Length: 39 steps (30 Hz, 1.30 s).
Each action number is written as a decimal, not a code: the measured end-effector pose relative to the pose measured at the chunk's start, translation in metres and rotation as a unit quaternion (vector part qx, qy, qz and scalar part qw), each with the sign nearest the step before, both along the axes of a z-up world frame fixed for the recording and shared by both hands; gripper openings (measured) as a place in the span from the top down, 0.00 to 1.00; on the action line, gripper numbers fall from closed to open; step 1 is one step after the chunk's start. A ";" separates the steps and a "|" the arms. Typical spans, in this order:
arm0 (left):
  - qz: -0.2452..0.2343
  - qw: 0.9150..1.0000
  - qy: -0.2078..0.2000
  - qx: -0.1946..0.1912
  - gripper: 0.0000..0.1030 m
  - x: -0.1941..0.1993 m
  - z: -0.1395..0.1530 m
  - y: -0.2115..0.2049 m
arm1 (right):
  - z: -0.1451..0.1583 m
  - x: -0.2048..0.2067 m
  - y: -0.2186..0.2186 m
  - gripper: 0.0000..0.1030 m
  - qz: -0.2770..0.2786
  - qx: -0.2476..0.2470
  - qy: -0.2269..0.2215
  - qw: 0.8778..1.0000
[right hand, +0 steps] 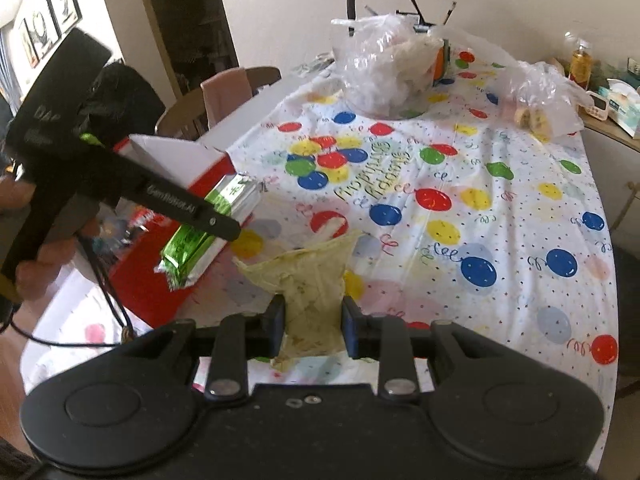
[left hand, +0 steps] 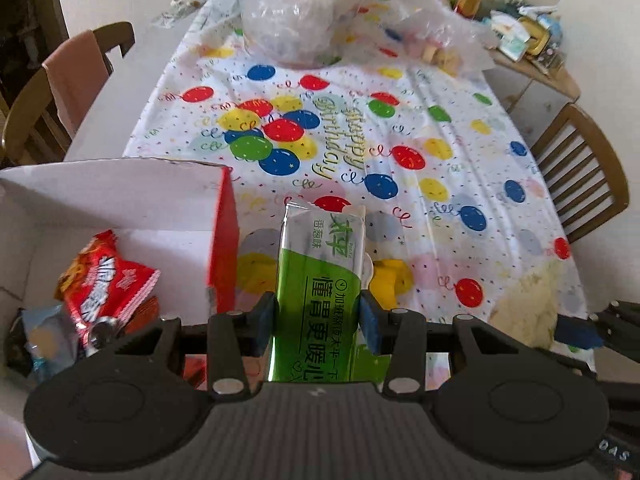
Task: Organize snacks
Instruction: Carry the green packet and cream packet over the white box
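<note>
Left wrist: left gripper (left hand: 318,316) pinches green packet (left hand: 320,276); right gripper (right hand: 314,320) pinches yellow bag (right hand: 314,280).

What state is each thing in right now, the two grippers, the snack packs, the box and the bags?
Left gripper: shut on green pack, lifted.
Right gripper: shut on pale yellow pack.
Red box: open, snacks inside.
Clear bags: crumpled on the table.

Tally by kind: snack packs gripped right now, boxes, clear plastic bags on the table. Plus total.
Snack packs gripped: 2 (green cracker pack in left gripper, pale yellow bag in right gripper)
Red-and-white box: 1
Clear plastic bags: 2 (large bag, small bag)
Total: 5
</note>
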<state>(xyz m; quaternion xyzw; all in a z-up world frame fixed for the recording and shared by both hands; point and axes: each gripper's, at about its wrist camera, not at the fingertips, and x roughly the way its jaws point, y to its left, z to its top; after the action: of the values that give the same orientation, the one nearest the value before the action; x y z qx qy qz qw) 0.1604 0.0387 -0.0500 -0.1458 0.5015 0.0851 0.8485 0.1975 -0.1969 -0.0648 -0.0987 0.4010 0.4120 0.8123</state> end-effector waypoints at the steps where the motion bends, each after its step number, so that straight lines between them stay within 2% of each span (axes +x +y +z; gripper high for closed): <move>1: 0.001 1.000 -0.002 -0.002 0.58 -0.005 0.004 0.003 | 0.005 -0.004 0.002 0.73 -0.003 0.004 -0.001 1.000; 12: 0.012 1.000 -0.016 0.006 0.58 -0.062 0.038 0.053 | 0.035 -0.042 0.054 0.73 0.001 0.033 0.007 0.999; 22: 0.035 0.999 -0.023 0.017 0.58 -0.093 0.046 0.116 | 0.044 -0.069 0.125 0.74 0.014 0.046 0.008 0.999; 30: 0.059 0.998 -0.006 0.030 0.58 -0.105 0.033 0.167 | 0.036 -0.076 0.179 0.74 0.020 0.030 0.007 0.999; 39: 0.077 0.995 0.029 0.057 0.58 -0.101 -0.004 0.213 | 0.003 -0.078 0.232 0.73 0.026 -0.018 0.014 0.999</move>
<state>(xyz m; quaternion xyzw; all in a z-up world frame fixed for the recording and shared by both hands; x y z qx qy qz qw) 0.0589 0.2514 -0.0541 -0.1327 0.5072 0.1824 0.8318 0.1199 0.0355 -0.0614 -0.1181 0.4172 0.4267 0.7937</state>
